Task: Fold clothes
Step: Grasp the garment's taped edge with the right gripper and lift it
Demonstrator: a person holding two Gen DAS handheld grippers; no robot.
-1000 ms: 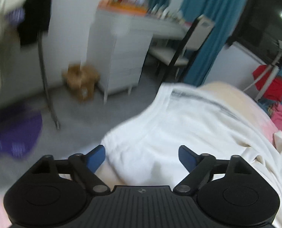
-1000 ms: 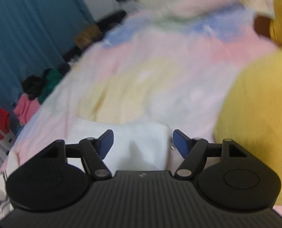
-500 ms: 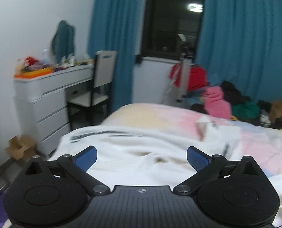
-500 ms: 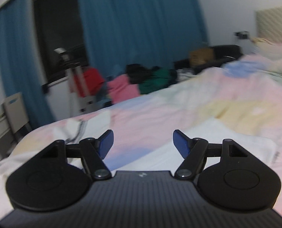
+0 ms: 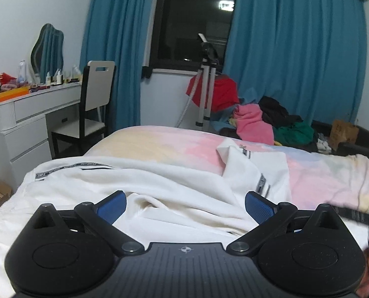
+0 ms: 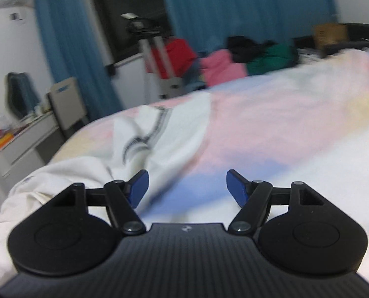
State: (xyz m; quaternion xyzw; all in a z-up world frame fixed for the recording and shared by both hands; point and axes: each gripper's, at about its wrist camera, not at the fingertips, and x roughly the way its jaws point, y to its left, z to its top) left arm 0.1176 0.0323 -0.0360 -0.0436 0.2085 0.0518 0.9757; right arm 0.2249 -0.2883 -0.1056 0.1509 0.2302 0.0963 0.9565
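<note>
From the left wrist, the near part of the white garment (image 5: 139,188) runs under the black gripper body and is cut off at the left and bottom edges, so its full shape cannot be made out; a dark blurred shape at the lower right edge is too smeared to name; the left gripper (image 5: 185,206) points slightly downward over the rumpled cloth, its blue pads spread wide with folds of white fabric showing between them but nothing pinched; the garment lies on the near end of the bed (image 5: 174,144), one sleeve or leg with dark striped trim stretching toward the right over the pastel cover; beyond the bed a heap of clothes (image 5: 266,121), red, pink, black and green, piles up beside a white tripod (image 5: 205,92) under the dark window (image 5: 192,17) and teal curtains (image 5: 296,49); at the left stand a white dressing table (image 5: 33,114) with small bottles and an orange tray on top, too small to tell apart, and a chair (image 5: 95,104).

From the right wrist, the whole picture is blurred and details in the background are soft; the right gripper (image 6: 187,188) tilts a little downward over the bed (image 6: 283,129), its pads set well apart and holding nothing, bare pastel cover showing between them; the white garment (image 6: 139,139) lies to the left, its near edge running under the left finger (image 6: 138,188); whether pad and cloth touch I cannot tell.
</note>
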